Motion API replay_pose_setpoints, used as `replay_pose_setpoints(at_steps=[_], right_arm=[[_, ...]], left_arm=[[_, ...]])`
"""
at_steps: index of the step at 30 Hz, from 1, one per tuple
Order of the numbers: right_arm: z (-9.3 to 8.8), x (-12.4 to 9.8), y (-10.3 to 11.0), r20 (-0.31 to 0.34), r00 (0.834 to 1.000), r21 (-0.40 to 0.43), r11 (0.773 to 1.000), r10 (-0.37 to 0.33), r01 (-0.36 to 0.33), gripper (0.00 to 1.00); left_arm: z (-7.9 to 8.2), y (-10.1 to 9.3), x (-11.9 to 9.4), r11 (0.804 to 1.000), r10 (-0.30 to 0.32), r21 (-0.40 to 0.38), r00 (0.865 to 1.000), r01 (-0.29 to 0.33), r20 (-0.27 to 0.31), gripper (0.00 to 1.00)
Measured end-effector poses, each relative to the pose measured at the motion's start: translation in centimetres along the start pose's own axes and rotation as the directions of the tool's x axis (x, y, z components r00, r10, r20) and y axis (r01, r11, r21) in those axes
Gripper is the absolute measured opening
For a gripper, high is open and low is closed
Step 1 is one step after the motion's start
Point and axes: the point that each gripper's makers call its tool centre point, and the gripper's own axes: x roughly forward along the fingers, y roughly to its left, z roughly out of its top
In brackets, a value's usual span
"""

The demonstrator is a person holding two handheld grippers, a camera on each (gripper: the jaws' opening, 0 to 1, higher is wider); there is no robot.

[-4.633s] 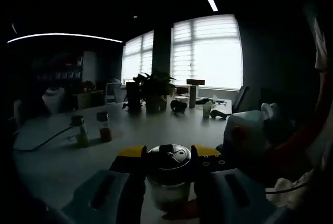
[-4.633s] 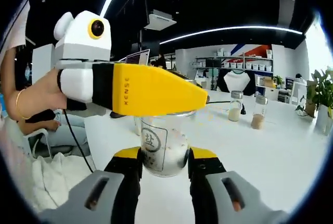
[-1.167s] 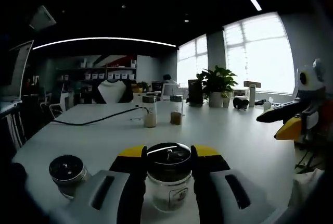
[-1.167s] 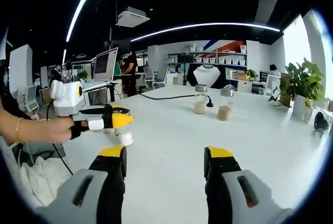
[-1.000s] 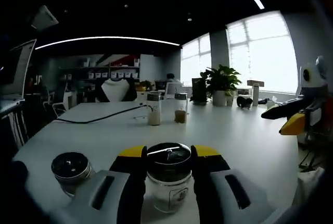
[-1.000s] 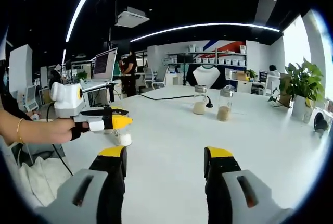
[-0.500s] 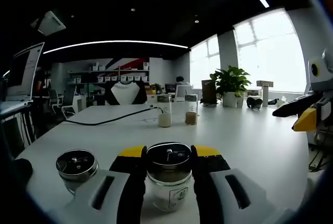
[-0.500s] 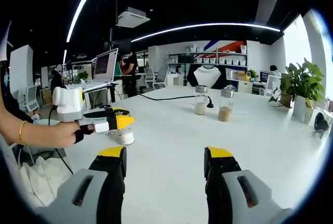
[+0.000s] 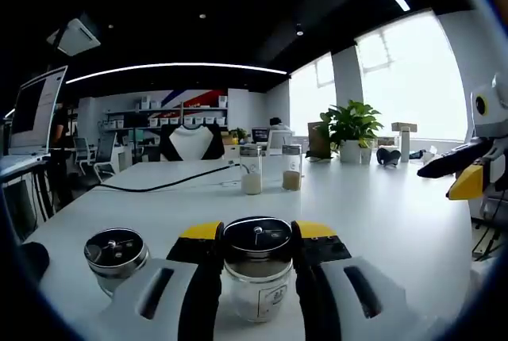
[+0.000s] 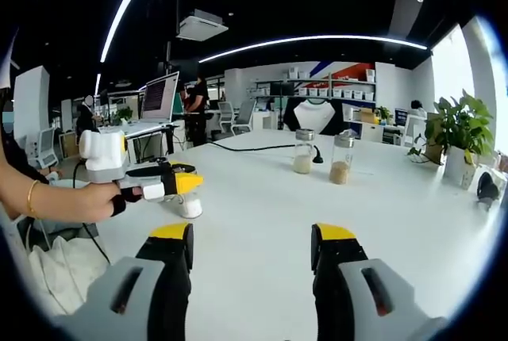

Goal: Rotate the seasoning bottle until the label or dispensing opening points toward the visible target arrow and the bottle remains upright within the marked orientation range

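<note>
— Gripping the seasoning bottle (image 9: 256, 281) between them, the left tongs (image 9: 255, 255) pinch it just under its dark cap, upright on the white surface (image 9: 373, 214). Where are the right tongs (image 10: 251, 252)?

— Spread wide, holding nothing, well away over bare surface.

— How should the turn go?

— Probably slowly, about the bottle's own axis, base flat. Its small label faces the left gripper view; I can't make out any arrow. Mind the second jar (image 9: 116, 258) just beside it.
</note>
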Motion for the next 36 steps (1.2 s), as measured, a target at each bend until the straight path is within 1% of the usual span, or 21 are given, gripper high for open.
replay_pose_setpoints(at_steps=[8,11,14,17,21,24,26,29,32,36], right_arm=[[0.0,0.1,-0.1,0.001,1.0,0.009,1.0,-0.003,0.003,0.61],[-0.1,0.0,-0.1,-0.002,1.0,0.007,1.0,-0.004,0.004,0.61],[-0.2,-0.2,-0.2,-0.005,1.0,0.008,1.0,-0.003,0.003,0.61],[-0.4,-0.3,-0.4,-0.008,1.0,0.016,1.0,-0.007,0.007,0.61],[-0.4,-0.6,-0.6,-0.008,1.0,0.015,1.0,-0.01,0.01,0.62],[-0.4,-0.7,-0.7,-0.012,1.0,0.01,1.0,-0.008,0.008,0.65],[-0.4,-0.8,-0.8,-0.012,1.0,0.007,1.0,-0.009,0.009,0.65],[-0.3,-1.0,-1.0,-0.008,1.0,0.006,1.0,-0.011,0.011,0.66],[-0.2,-1.0,-1.0,-0.008,1.0,0.005,1.0,-0.01,0.01,0.66],[0.0,-1.2,-1.0,-0.002,1.0,0.006,1.0,-0.008,0.008,0.66]], left_arm=[[-0.1,-0.2,0.1,1.0,-0.007,-0.01,1.0,0.007,-0.011,0.36],[0.2,-0.4,0.1,1.0,-0.005,0.003,1.0,0.005,-0.008,0.39],[0.8,-0.5,-0.1,1.0,0.003,0.017,1.0,-0.003,0.008,0.4],[1.6,-0.8,-0.4,1.0,0.001,0.029,1.0,-0.002,0.016,0.44],[3.2,-1.4,-0.8,0.999,-0.02,0.043,0.999,0.019,0.039,0.56],[4.1,-2.0,-1.1,0.998,-0.033,0.055,0.999,0.031,0.028,0.66],[4.8,-2.5,-1.3,0.996,-0.052,0.073,0.998,0.049,0.038,0.71],[5.6,-3.1,-1.7,0.994,-0.067,0.088,0.997,0.063,0.049,0.73],[6.0,-3.3,-1.9,0.992,-0.074,0.109,0.996,0.069,0.05,0.75],[6.2,-3.4,-2.3,0.991,-0.087,0.108,0.995,0.082,0.042,0.78]])
